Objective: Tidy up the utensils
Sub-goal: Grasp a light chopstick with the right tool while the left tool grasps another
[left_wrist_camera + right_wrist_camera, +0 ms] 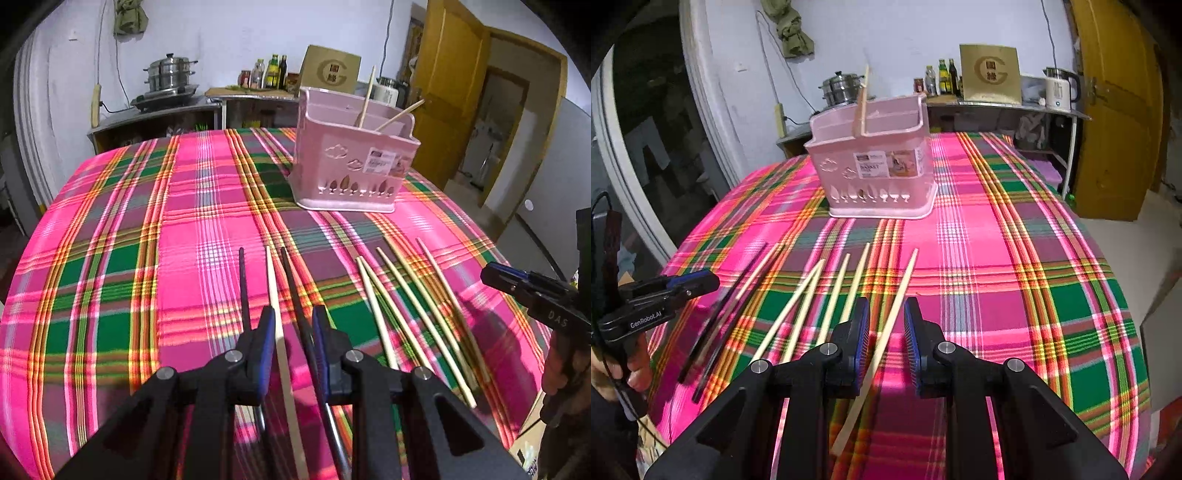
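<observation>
A pink utensil basket (pixel 351 162) (pixel 875 173) stands on the plaid tablecloth and holds two wooden chopsticks (pixel 365 99). My left gripper (pixel 293 325) is open over a pale chopstick (pixel 275 295) and a dark chopstick (pixel 291 280); another dark chopstick (pixel 243 284) lies just to its left. My right gripper (pixel 886 317) is open, with a wooden chopstick (pixel 899 295) lying on the cloth between its jaws. Several more wooden chopsticks (pixel 410 306) (pixel 827 295) lie loose between the two grippers. The right gripper shows in the left wrist view (pixel 495 275), the left one in the right wrist view (pixel 701 280).
The plaid cloth (pixel 147 240) covers a table that drops off at its edges. Behind it a counter holds a steel steamer pot (pixel 170 74), bottles (pixel 271 72), a cardboard box (pixel 991 74) and a kettle (pixel 1060 88). A yellow door (pixel 1119 110) is at right.
</observation>
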